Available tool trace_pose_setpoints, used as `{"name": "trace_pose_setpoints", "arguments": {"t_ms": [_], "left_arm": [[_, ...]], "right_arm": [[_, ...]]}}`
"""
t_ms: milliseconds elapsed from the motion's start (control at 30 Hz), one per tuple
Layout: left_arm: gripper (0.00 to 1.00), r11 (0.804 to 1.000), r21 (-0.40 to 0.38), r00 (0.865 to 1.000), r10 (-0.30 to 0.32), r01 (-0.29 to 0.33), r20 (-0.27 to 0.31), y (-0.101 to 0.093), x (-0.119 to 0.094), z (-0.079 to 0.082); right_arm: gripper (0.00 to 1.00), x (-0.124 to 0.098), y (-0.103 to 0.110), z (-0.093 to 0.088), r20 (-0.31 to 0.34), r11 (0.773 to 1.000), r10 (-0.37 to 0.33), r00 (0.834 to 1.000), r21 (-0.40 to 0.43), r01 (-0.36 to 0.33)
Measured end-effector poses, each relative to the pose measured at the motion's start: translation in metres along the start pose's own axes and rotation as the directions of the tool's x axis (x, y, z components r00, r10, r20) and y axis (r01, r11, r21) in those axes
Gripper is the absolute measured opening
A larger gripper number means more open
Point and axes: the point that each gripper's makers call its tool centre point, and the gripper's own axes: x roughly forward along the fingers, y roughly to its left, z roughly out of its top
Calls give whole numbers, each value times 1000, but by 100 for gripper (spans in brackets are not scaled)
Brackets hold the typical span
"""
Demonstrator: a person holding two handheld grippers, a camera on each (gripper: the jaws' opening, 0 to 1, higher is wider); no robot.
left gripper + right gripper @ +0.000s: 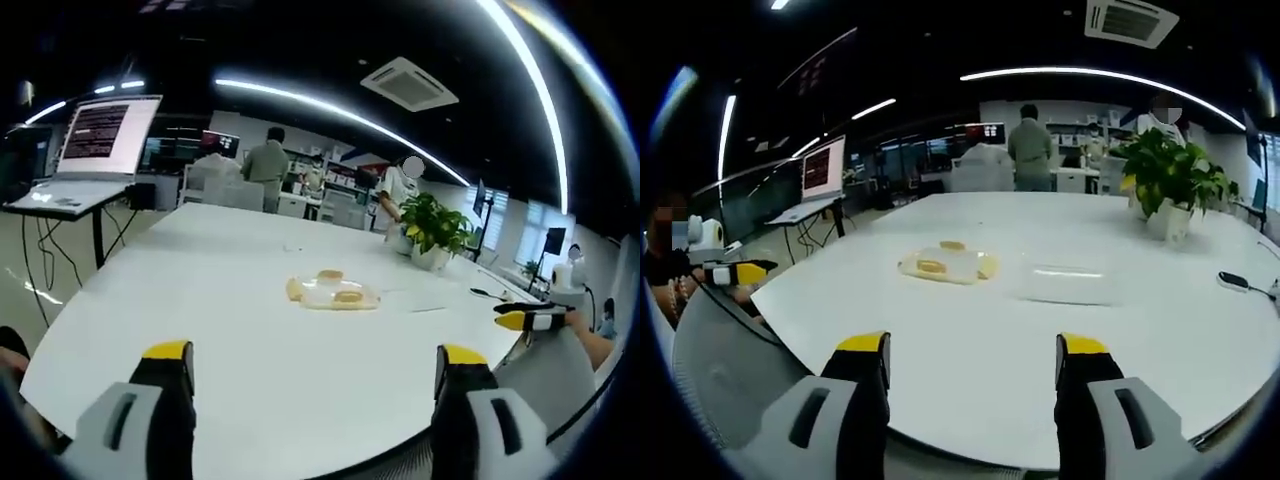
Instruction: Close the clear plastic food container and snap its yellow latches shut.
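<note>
Clear plastic food container (333, 292) sits mid-table (230, 320), well ahead of our left gripper (312, 372) and right gripper (970, 362), both with jaws apart, holding nothing. Yellow latches (931, 267) at container ends. Contents unreadable. We judge it light, thin-walled, slippery; press at latch tabs, brace body.

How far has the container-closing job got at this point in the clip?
Nothing looks done. The clear container with its yellow latches sits out on the white table, and what looks like its separate lid lies beside it. The left claw and right claw are open, empty and short of it. Closing and latching all remain.
</note>
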Motion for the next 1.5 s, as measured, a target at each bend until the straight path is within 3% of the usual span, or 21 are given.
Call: {"name": "trace_pose_setpoints", "arguments": {"t_ms": [200, 433, 967, 1500], "left_arm": [[99, 1000, -5, 1000, -3, 3, -26, 0, 0, -4], [99, 1000, -17, 1000, 9, -10, -12, 3, -2, -2], [99, 999, -33, 1000, 18, -18, -1, 7, -3, -1], [99, 1000, -27, 1000, -2, 2, -16, 3, -2, -3]], "right_arm": [[63, 0, 1, -3, -17, 1000, 1, 1000, 5, -1], [65, 0, 1, -1, -5, 1000, -6, 1000, -2, 6], [81, 0, -6, -6, -41, 998, -56, 998, -12, 55], [97, -2, -16, 1, 12, 995, -104, 995, 8, 104]]}}
